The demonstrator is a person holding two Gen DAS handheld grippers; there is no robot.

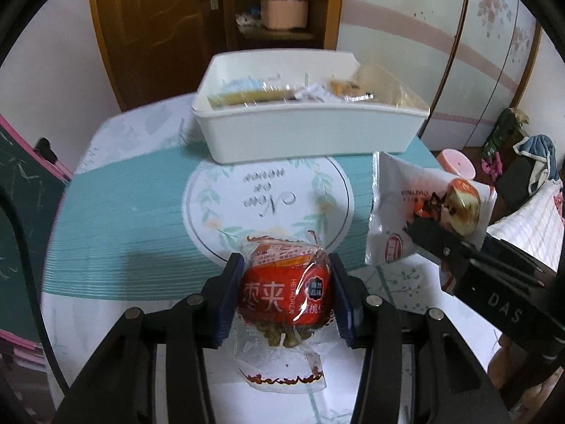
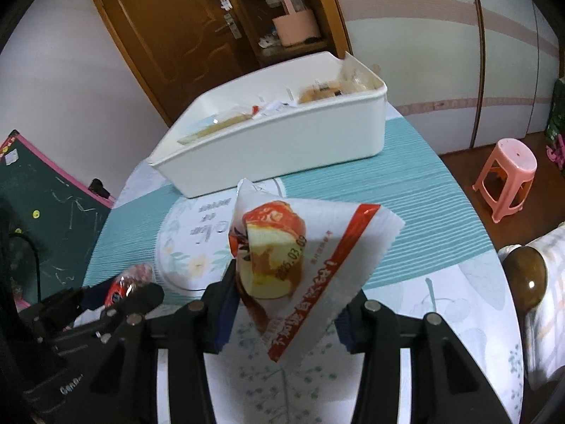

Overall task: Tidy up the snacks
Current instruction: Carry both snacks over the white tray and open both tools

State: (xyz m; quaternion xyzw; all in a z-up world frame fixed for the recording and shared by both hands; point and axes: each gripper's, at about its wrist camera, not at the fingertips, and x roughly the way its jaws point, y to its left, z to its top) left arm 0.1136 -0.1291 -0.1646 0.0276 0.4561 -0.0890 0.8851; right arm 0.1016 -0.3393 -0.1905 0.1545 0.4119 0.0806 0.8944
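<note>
At twelve o'clock, bare teal tablecloth (image 1: pixel 116 219) separates the white plastic bin's (image 1: pixel 310 134) near wall from your left gripper (image 1: pixel 286 295), clamping a red date-walnut packet (image 1: pixel 282 289), and your right gripper (image 2: pixel 286 304), pinching a white cake wrapper (image 2: pixel 317 268).

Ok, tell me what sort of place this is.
Most likely a lived-in room at home, perhaps a bedroom. A wooden door stands behind the table, a pink stool sits on the floor, and a chalkboard leans at the left.

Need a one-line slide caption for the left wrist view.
Left gripper holds a red snack pack, right gripper a white one, before the bin.
</note>
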